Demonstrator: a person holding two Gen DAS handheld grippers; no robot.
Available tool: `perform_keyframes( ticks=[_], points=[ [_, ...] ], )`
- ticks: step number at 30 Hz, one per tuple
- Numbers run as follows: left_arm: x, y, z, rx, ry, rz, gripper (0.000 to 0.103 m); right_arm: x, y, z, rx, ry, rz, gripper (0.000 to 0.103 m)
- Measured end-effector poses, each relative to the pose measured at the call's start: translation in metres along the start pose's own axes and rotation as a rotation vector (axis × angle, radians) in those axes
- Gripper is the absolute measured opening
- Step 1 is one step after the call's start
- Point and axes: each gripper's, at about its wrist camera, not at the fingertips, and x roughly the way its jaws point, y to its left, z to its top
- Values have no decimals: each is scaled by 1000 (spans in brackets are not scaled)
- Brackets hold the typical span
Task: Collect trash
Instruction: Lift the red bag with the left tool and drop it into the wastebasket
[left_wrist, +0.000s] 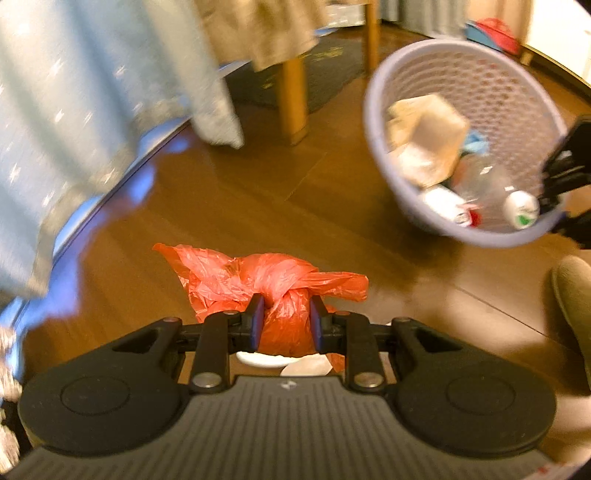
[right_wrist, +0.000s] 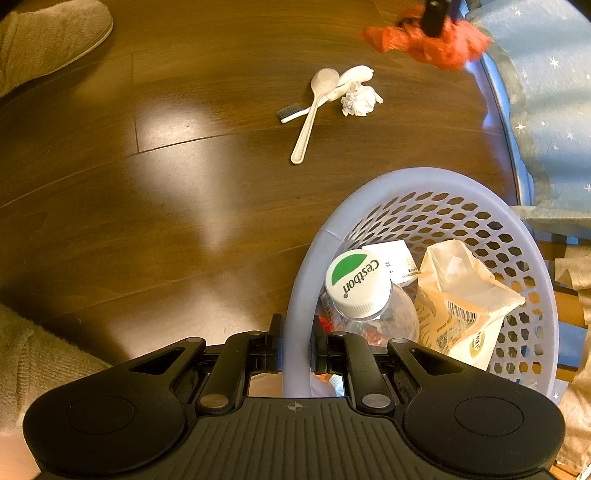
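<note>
Left gripper (left_wrist: 287, 319) pinches a knotted red plastic bag (left_wrist: 273, 291) above the wooden floor (left_wrist: 258, 206). Right gripper (right_wrist: 297, 347) clamps the rim of a lavender basket (right_wrist: 369, 192) holding trash.

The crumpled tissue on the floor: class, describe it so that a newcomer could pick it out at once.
Start at the lilac mesh basket and look across the brown wooden floor beyond its rim. A small cluster lies there: a white spoon, a toothbrush and the crumpled tissue. It alone is a wrinkled paper ball, without a handle.

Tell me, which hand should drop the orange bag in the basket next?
Left, probably. The left gripper already pinches the orange bag, while the right gripper is clamped on the basket rim.
</note>
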Motion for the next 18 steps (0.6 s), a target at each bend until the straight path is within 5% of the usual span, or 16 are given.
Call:
perform_keyframes(
  ticks=[12,18],
  points=[
    [-32,-69,89,328,-126,-233,21,-2,2,-2,-2,-3,-3,9],
    [-28,-97,126,387,-190,-304,21,-2,4,-2,-3,-6,-5,9]
  ],
)
